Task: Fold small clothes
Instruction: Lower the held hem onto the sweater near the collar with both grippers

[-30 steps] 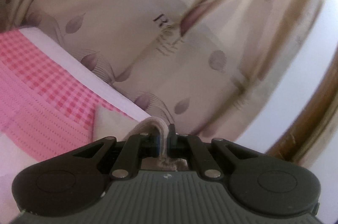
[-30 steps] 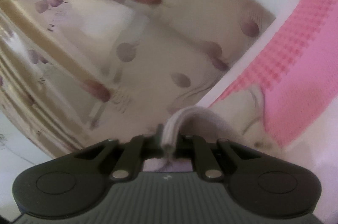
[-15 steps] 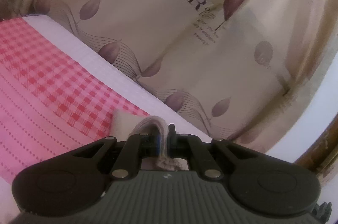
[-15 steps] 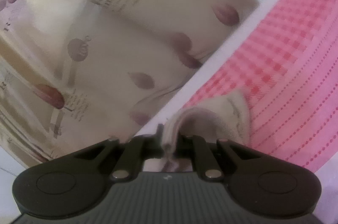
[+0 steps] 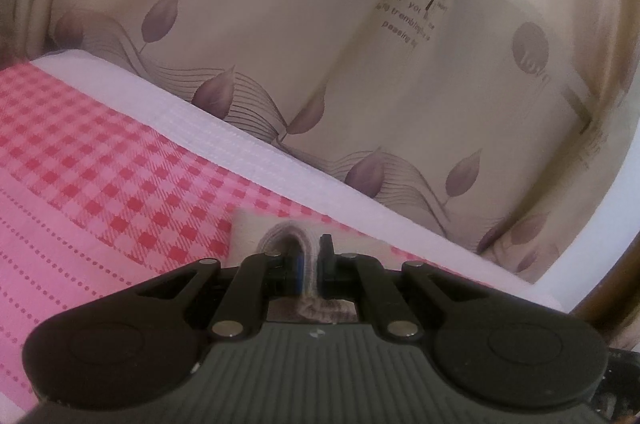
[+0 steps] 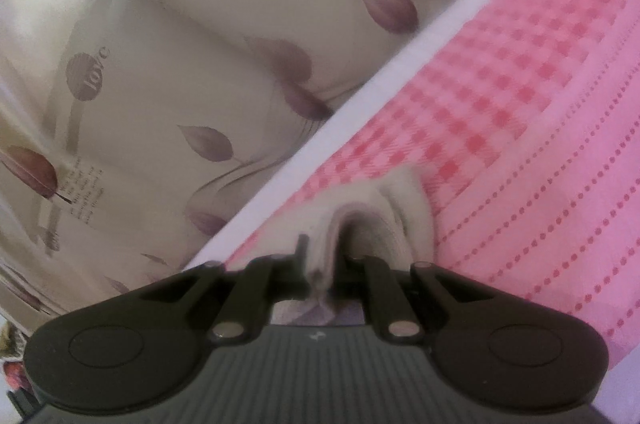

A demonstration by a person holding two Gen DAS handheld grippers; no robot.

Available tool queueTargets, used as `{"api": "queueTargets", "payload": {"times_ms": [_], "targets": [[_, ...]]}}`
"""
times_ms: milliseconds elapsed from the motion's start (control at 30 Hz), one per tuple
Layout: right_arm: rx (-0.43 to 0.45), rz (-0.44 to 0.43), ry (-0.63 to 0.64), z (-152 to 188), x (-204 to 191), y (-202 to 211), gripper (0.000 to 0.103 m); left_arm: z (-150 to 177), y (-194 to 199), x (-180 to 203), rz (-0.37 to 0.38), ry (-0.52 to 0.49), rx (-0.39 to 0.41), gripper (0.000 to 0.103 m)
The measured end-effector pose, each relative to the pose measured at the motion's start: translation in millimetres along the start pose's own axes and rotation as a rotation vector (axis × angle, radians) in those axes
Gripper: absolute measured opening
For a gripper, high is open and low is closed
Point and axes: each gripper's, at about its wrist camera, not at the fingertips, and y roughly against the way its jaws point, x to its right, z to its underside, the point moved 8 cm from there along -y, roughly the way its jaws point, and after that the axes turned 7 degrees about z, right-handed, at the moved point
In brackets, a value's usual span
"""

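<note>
My left hand-held gripper (image 5: 311, 256) was clamped on a pale cloth (image 5: 256, 230), and my right hand-held gripper (image 6: 320, 256) pinched another edge of that cloth (image 6: 404, 200). It draped onto the pink checked bedspread (image 5: 100, 184), near the leaf-printed curtain (image 5: 280, 44).

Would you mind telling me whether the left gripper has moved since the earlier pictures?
Yes. The left gripper, shut on the beige garment, has come down toward the pink checked bedcover, which now fills more of its view below the curtain.
</note>
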Motion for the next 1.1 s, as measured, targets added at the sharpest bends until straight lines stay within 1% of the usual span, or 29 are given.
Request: {"api": "queueTargets", "payload": {"times_ms": [67, 200, 533, 633, 867, 1100], "targets": [[0.005, 0.023, 0.029, 2, -1, -5, 0.008, 1, -6, -1, -0.010, 0.002, -0.006, 0.006], [0.016, 0.043, 0.047, 7, -2, -11, 0.009, 2, -15, -2, -0.029, 0.000, -0.010, 0.006], [0.039, 0.043, 0.059, 8, -2, -12, 0.008, 7, -26, -7, -0.066, -0.011, -0.025, 0.007], [0.043, 0.040, 0.058, 9, -2, -12, 0.008, 7, -27, -8, -0.069, -0.014, -0.025, 0.007], [0.057, 0.053, 0.086, 9, -3, -12, 0.008, 8, -30, -7, -0.083, -0.058, -0.027, 0.008], [0.066, 0.060, 0.102, 10, -6, -13, 0.008, 9, -34, -11, -0.087, -0.052, -0.033, 0.010]]}}
